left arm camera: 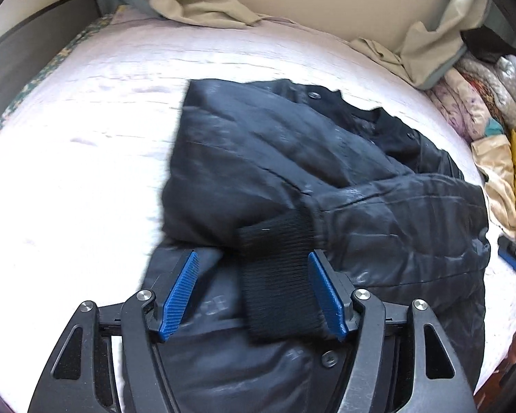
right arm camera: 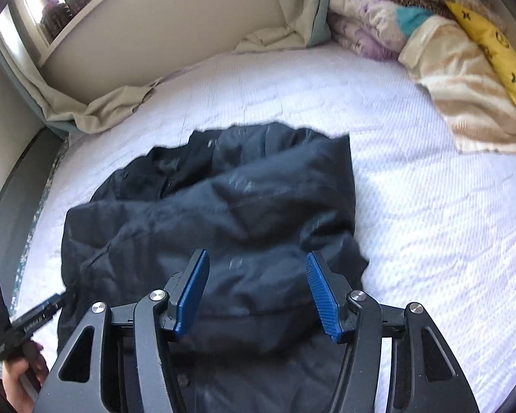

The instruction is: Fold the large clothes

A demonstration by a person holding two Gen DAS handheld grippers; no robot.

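Observation:
A large black padded jacket [left arm camera: 292,158] lies on the white bed, its sleeves folded across its body. In the left wrist view a sleeve's black ribbed cuff [left arm camera: 278,275] lies between the pads of my open left gripper [left arm camera: 254,258], close to the right pad; the jaws are wide apart and not closed on it. In the right wrist view the jacket [right arm camera: 223,206] lies under my open right gripper [right arm camera: 256,258], which holds nothing. The left gripper's body [right arm camera: 27,323] shows at the lower left of the right wrist view, in a hand.
The white bedspread [right arm camera: 430,223] spreads around the jacket. A pile of folded blankets and a yellow pillow [right arm camera: 492,51] sits at one end of the bed. Beige cloth [left arm camera: 196,3] lies bunched along the wall. A dark bed frame [left arm camera: 24,55] edges the far side.

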